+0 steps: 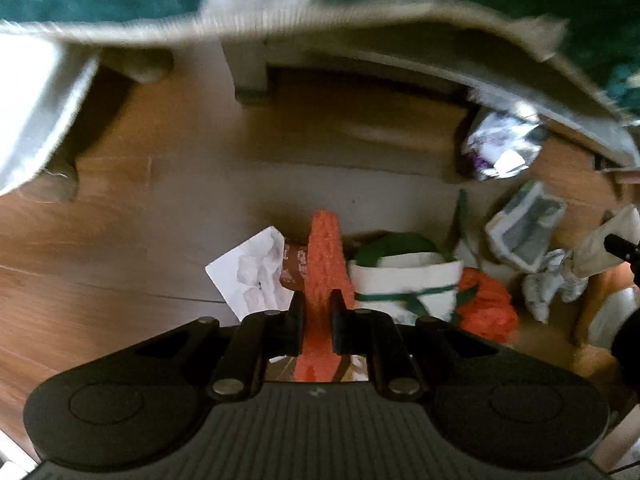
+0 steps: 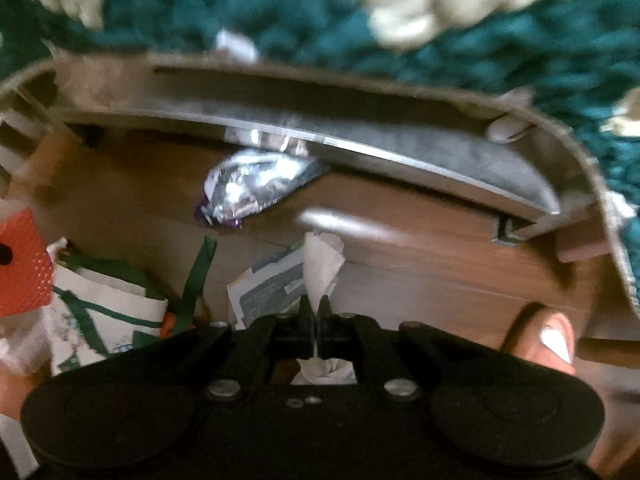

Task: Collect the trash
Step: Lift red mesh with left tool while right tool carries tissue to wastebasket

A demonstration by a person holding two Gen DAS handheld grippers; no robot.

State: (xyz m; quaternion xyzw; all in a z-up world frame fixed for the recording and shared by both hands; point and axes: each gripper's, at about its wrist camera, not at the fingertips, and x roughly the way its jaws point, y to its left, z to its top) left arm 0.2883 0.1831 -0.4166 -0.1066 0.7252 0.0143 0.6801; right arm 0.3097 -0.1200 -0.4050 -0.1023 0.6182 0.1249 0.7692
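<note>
left wrist view: we clamp left gripper on orange mesh scrap above box. right gripper pinches white tissue over same box. already inside: foil wrapper, paper cup, leaflet. we judge collection well along; both held pieces not yet dropped.

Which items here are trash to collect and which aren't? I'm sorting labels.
Trash: orange mesh netting in left hand-held gripper; white tissue in right hand-held gripper; crumpled silver foil wrapper; white-and-green paper cup.
Not trash: cardboard box; teal rug.
</note>
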